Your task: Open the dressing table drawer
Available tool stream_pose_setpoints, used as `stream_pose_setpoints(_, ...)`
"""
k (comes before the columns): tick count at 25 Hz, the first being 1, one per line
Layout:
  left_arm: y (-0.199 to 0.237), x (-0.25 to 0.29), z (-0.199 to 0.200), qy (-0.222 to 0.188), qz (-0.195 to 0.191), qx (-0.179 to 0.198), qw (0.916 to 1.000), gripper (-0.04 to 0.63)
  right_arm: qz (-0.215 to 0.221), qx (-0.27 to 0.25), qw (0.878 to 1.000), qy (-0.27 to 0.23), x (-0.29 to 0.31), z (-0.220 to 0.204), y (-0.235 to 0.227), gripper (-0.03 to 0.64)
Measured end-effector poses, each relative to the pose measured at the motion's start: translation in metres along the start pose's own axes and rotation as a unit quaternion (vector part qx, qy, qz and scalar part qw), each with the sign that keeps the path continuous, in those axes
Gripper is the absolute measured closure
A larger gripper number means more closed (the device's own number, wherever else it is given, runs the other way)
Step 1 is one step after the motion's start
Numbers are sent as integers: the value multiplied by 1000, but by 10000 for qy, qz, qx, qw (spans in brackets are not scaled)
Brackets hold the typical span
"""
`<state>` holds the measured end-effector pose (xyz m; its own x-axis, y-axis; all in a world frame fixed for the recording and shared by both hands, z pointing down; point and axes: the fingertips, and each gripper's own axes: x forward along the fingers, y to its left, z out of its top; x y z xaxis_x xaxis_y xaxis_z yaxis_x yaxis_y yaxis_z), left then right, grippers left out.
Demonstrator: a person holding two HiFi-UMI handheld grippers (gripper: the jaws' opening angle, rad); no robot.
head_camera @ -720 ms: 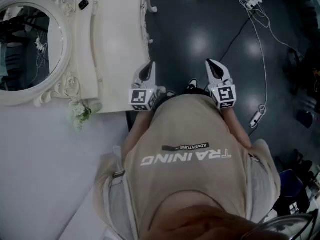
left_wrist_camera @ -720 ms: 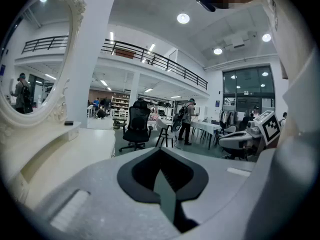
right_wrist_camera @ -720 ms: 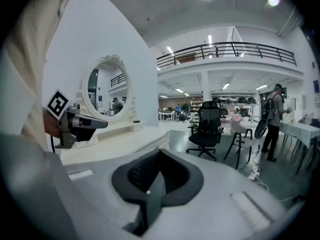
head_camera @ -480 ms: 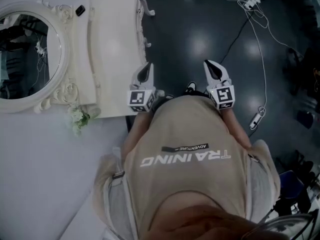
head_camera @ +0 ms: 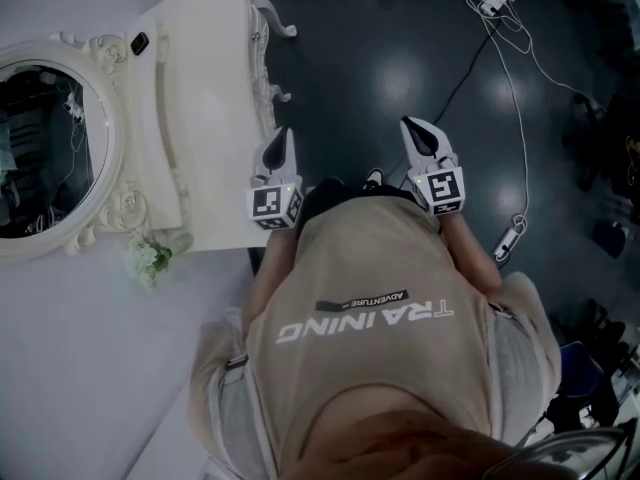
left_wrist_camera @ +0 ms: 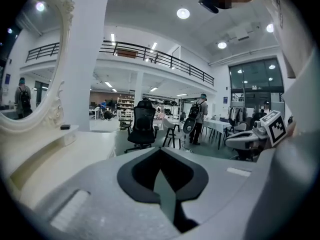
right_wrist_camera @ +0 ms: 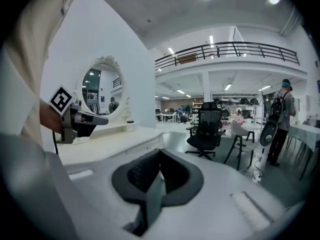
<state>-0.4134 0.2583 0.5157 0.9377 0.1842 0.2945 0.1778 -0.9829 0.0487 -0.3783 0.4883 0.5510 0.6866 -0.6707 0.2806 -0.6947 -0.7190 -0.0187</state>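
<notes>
One sprig [head_camera: 145, 260] by dressing table [head_camera: 215, 98], head view only.

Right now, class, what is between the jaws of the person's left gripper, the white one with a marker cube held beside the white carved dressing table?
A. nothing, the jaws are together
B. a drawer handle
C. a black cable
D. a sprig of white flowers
A: the left gripper view shows the left gripper with its jaws closed against each other and nothing between them.
</notes>
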Motion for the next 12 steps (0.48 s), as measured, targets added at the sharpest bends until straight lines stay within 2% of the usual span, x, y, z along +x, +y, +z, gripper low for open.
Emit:
stream_pose_setpoints(3,13,13,3,12,125,29,9999,589,111,21,9999,-46,24,6,-8,614)
stream_pose_setpoints(8,50,48,-5,94,103,-78,9999,589,188,-58,9998,-15,74,22,-10,614)
stream_pose_setpoints(12,86,82,17,12,135,25,9999,589,209,-161,9996,30,111,51,-12,614)
